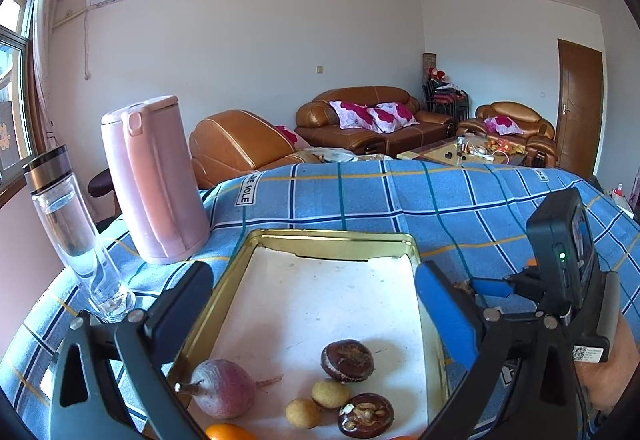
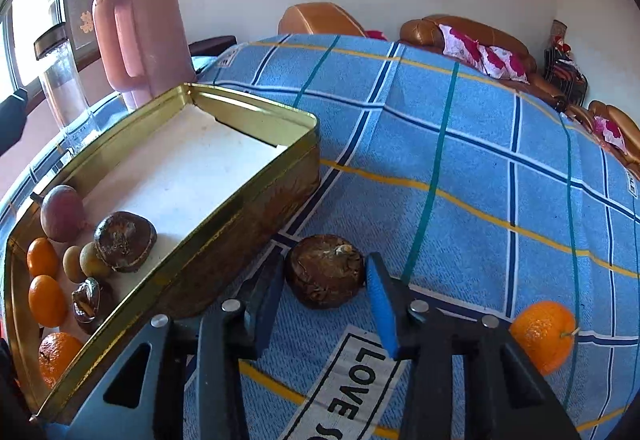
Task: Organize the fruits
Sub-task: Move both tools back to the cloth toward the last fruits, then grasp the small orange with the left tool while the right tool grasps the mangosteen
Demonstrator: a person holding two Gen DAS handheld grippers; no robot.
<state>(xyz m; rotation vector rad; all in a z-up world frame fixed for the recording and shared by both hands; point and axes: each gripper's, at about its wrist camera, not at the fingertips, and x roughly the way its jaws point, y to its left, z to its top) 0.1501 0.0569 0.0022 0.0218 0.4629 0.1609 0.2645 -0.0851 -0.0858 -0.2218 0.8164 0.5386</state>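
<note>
With the right gripper (image 2: 326, 290) clenched on the brown water chestnut (image 2: 325, 270) at lower centre, beside the gold tin (image 2: 256, 196), and the left gripper (image 1: 316, 304) released, that round shell risks slipping out mid-lift.

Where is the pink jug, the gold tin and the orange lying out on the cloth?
pink jug (image 1: 156, 180): left wrist view, middle of its body.
gold tin (image 2: 256, 192): right wrist view, its near side wall.
orange (image 2: 542, 336): right wrist view, middle of its peel.
</note>
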